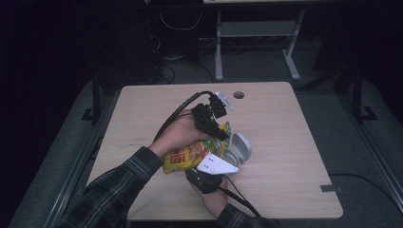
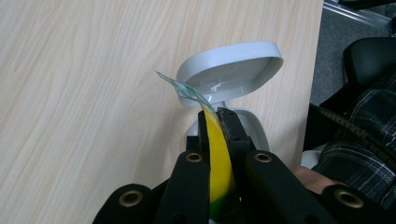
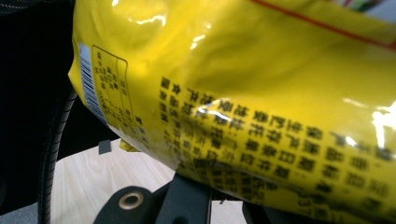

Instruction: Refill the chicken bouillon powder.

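Hands come in from the bottom of the high view, sleeves in dark plaid, each carrying a tool. Nearest the table's front edge is the right tool [image 1: 209, 176], with its grey three-cornered plate on top; it sits under the lower end of a yellow snack bag [image 1: 189, 156]. In the right gripper view the bag's [image 3: 261, 107] printed back, with a barcode and black lettering, lies right over the jaws, which are pressed together on it; where exactly the pads bite is hidden by the bag itself.

Just beyond, the bag hangs above the table [image 1: 285, 142] between both tools, slanting from the lower left up toward the right. The left tool [image 1: 215, 127] grips its upper end. In the left gripper view this tool [image 2: 218, 122] has its jaws pinched flat on the yellow film [image 2: 217, 158], and a clear, crimped strip of the bag's seal sticks out past the tips.

Next past the bag stands a small white bin [image 1: 240, 148] with its lid tipped up; it rests on the table just right of the bag's top. The left gripper view looks straight at the open lid [image 2: 233, 65], directly beyond the jaw tips.

Farther off, a round cable hole [image 1: 238, 95] marks the table's far edge, and grey table legs [image 1: 219, 47] stand on the dark floor behind.
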The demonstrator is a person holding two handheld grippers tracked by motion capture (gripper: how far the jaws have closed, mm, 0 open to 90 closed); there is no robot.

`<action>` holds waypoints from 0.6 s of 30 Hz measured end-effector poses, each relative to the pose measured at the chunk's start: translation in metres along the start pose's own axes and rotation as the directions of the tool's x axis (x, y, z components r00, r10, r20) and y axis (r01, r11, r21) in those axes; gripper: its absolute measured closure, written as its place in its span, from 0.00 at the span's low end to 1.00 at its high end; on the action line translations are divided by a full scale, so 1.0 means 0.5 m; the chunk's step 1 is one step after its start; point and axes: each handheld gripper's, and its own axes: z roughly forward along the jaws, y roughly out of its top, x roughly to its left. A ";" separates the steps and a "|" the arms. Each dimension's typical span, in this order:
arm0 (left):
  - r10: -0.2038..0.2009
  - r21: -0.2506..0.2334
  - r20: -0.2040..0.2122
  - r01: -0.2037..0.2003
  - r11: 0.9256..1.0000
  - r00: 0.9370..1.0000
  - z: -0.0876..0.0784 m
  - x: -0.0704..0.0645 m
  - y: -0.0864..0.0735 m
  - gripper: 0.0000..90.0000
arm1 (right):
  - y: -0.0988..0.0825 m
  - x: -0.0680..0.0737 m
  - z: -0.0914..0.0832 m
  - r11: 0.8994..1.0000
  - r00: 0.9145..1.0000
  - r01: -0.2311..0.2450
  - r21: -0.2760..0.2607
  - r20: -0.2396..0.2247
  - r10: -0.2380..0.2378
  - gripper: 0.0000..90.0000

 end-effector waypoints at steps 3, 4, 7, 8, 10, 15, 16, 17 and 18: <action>0.001 -0.001 0.000 -0.001 1.000 1.000 0.000 0.000 0.000 1.00 | 0.000 0.000 0.000 1.000 1.000 0.002 0.000 -0.001 -0.002 1.00; 0.001 -0.001 -0.001 -0.001 1.000 1.000 0.000 0.000 0.000 1.00 | 0.000 0.000 0.000 1.000 1.000 0.002 0.000 -0.001 -0.002 1.00; 0.001 0.001 0.000 -0.001 1.000 1.000 0.000 0.000 0.000 1.00 | 0.000 0.001 0.000 1.000 1.000 0.001 0.000 -0.001 -0.001 1.00; 0.001 0.000 0.000 -0.001 1.000 1.000 0.000 0.000 0.000 1.00 | 0.000 0.001 0.000 1.000 1.000 0.001 0.000 -0.001 -0.001 1.00; 0.000 0.000 0.000 0.000 1.000 1.000 0.000 0.000 0.000 1.00 | 0.000 0.001 0.000 1.000 1.000 0.000 -0.001 -0.001 0.000 1.00; 0.001 0.003 0.001 -0.001 1.000 1.000 0.001 0.000 0.000 1.00 | 0.000 0.001 0.001 1.000 1.000 0.000 -0.001 -0.002 0.000 1.00; -0.001 0.004 0.002 0.001 1.000 1.000 0.001 0.000 0.000 1.00 | 0.000 0.001 0.000 1.000 1.000 0.000 -0.001 -0.002 0.000 1.00; -0.001 0.004 0.002 0.001 1.000 1.000 0.001 0.000 0.000 1.00 | 0.000 0.001 0.000 1.000 1.000 -0.002 -0.001 -0.002 0.002 1.00; -0.001 0.005 0.002 0.001 1.000 1.000 0.000 0.000 0.000 1.00 | 0.000 0.001 0.000 1.000 1.000 -0.002 -0.001 -0.002 0.002 1.00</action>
